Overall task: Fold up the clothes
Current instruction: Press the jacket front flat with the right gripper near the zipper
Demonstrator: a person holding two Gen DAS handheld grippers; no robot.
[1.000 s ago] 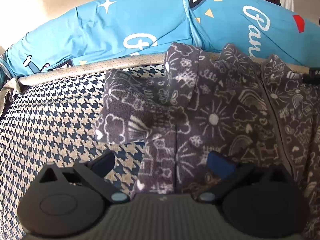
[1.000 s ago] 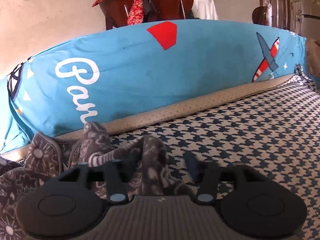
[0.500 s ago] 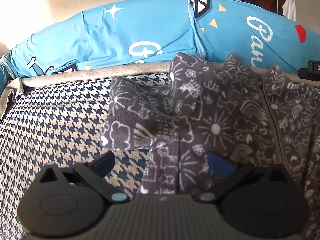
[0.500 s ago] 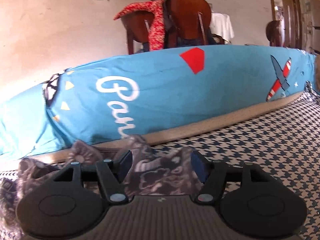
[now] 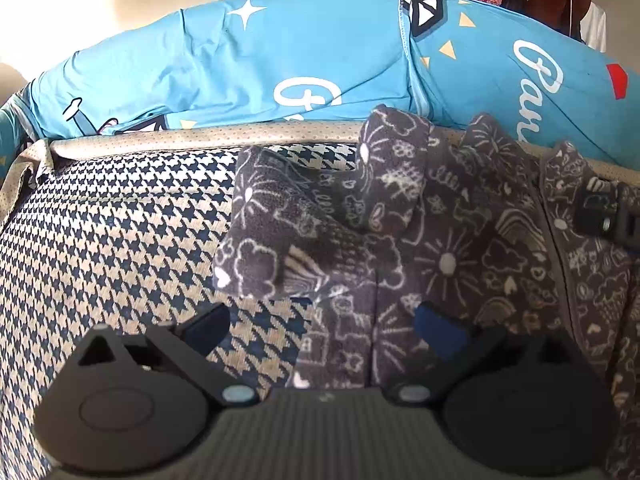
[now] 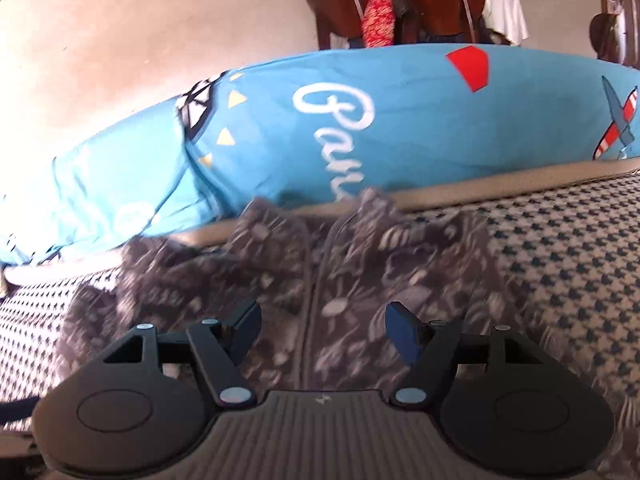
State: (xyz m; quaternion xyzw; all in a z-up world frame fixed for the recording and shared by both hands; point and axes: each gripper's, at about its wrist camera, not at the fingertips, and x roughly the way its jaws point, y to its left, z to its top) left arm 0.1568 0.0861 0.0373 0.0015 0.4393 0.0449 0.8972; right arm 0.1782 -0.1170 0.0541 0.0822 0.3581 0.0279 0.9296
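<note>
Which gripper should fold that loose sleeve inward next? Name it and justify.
Probably the left. The left gripper hangs open right below the splayed sleeve of the grey doodle-print fleece jacket; the right gripper, also open, faces the jacket's zipper.

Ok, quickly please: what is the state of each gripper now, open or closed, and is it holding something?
Left gripper: open, holding nothing, above the grey patterned garment.
Right gripper: open, holding nothing, garment below it.

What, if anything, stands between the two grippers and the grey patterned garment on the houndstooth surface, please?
Nothing visible does. The grey patterned garment lies directly beyond the open left gripper, and the open right gripper has it straight ahead too. The blue pillows lie behind the garment, not in the way.
</note>
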